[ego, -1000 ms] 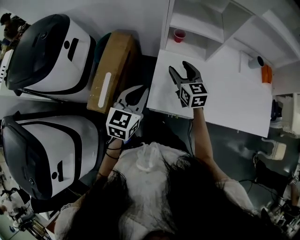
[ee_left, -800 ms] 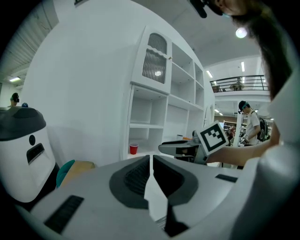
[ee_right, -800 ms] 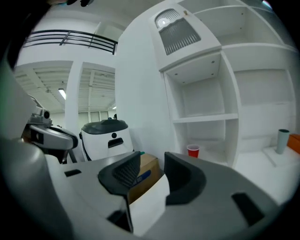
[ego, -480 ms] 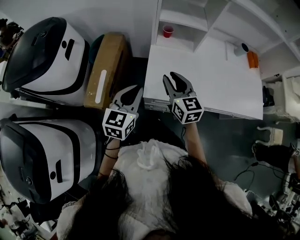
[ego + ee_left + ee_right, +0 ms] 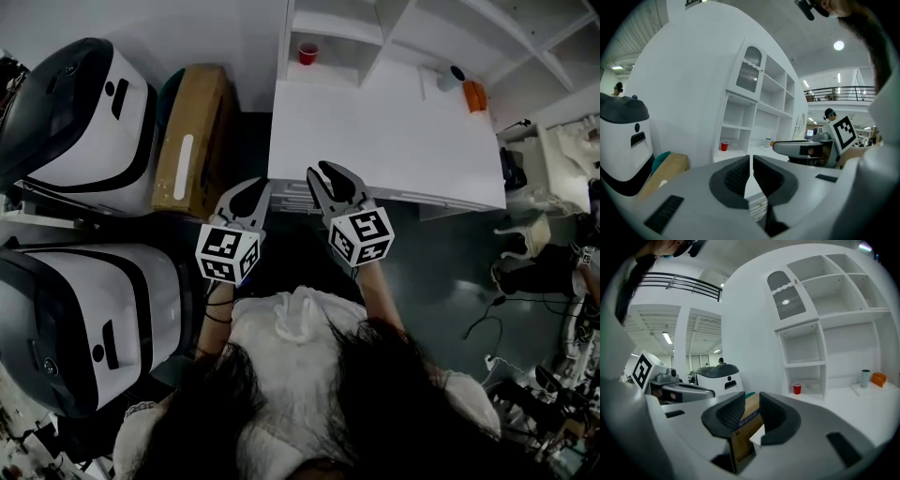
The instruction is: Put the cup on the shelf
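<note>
A small red cup (image 5: pixel 307 53) stands upright in the lowest left compartment of the white shelf (image 5: pixel 349 28); it also shows as the red cup (image 5: pixel 723 146) and the red cup (image 5: pixel 797 388) in the gripper views. My right gripper (image 5: pixel 325 175) hovers at the near edge of the white table (image 5: pixel 384 131), far from the cup. Its jaws are closing, a narrow gap still shows, and nothing is between them (image 5: pixel 751 406). My left gripper (image 5: pixel 241 195) hangs left of the table over the dark floor, jaws together and empty (image 5: pixel 751 164).
A white cup (image 5: pixel 457 75) and an orange object (image 5: pixel 474 95) sit at the table's far right. A brown cardboard box (image 5: pixel 192 141) lies left of the table. Two large white-and-black machines (image 5: pixel 75 122) stand at the left. Cables and clutter lie on the floor at the right.
Both grippers have drawn back from the table toward the person's body. The right jaws have narrowed from wide open. The red cup has stayed in its compartment.
</note>
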Available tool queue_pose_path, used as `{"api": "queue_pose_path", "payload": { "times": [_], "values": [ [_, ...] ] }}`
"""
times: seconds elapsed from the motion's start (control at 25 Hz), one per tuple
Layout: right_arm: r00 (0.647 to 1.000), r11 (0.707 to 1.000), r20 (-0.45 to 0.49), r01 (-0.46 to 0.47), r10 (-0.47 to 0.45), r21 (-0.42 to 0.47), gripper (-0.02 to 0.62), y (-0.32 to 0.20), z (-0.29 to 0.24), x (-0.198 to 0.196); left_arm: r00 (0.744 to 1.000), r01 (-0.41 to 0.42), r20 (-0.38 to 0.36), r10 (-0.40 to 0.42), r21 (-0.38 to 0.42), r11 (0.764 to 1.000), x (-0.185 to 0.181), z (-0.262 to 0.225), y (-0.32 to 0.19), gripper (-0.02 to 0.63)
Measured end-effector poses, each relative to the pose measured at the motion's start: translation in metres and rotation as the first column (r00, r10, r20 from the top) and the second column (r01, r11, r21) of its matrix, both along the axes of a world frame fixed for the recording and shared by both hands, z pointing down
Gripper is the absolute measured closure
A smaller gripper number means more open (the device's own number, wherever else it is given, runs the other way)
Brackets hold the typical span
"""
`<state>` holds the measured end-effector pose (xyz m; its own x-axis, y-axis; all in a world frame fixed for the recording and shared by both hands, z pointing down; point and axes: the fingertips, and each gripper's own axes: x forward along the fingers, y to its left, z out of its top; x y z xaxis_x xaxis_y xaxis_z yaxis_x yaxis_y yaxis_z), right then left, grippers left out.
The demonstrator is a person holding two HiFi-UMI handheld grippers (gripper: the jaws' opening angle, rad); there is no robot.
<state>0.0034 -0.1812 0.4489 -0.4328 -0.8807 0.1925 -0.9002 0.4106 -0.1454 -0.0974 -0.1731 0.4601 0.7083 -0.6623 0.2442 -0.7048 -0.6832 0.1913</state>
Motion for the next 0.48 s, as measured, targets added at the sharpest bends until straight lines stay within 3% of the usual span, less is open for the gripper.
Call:
{"api": "queue_pose_path", "payload": {
  "times": [0.48],
  "values": [
    [1.0, 0.999, -0.016, 0.022, -0.022, -0.031, 0.5, 0.052, -0.003, 0.012, 0.999, -0.036, -0.024, 0.036, 0.002, 0.999, 0.031, -0.009, 0.036, 0.577]
  ]
}}
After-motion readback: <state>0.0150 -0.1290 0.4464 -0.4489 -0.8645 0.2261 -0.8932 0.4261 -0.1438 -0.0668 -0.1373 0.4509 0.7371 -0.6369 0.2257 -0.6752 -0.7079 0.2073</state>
